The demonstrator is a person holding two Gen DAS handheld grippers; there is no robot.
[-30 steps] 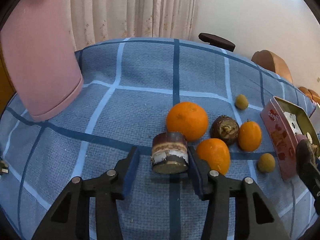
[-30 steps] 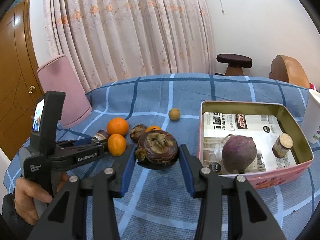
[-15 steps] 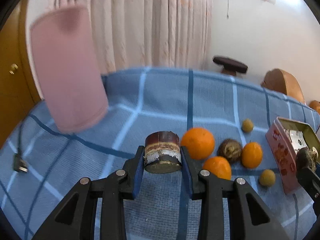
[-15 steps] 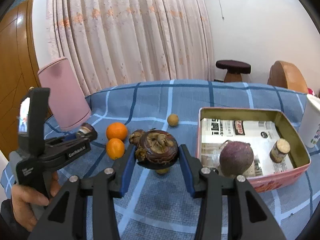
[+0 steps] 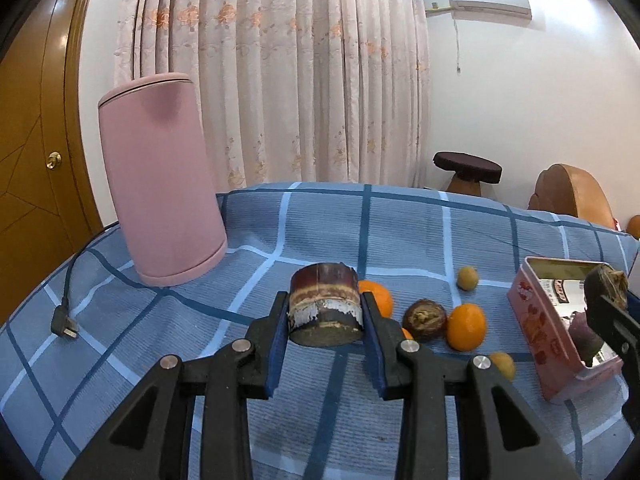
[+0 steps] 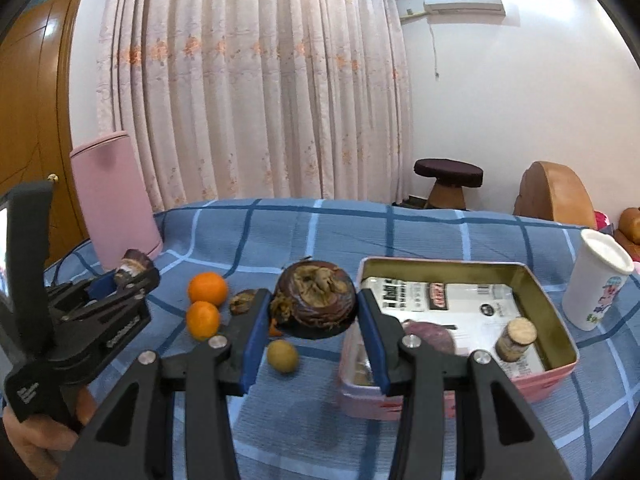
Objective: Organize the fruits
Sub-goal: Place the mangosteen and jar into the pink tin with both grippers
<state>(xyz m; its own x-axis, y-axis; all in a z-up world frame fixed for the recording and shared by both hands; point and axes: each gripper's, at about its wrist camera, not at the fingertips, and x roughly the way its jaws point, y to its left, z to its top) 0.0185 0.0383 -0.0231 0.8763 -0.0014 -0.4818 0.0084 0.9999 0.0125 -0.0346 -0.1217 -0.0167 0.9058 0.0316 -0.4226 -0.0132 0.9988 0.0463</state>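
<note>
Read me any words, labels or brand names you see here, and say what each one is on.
None reads clearly.
Left gripper: white lettering along its side, too blurred to read.
Pink tin: red logo on its side, too blurred.
Paper lining inside the tin: dark printed labels, too small.
White cup: cartoon picture, no readable words.

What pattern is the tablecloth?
Blue tablecloth checked with dark and white lines; clearest in left wrist view.
</note>
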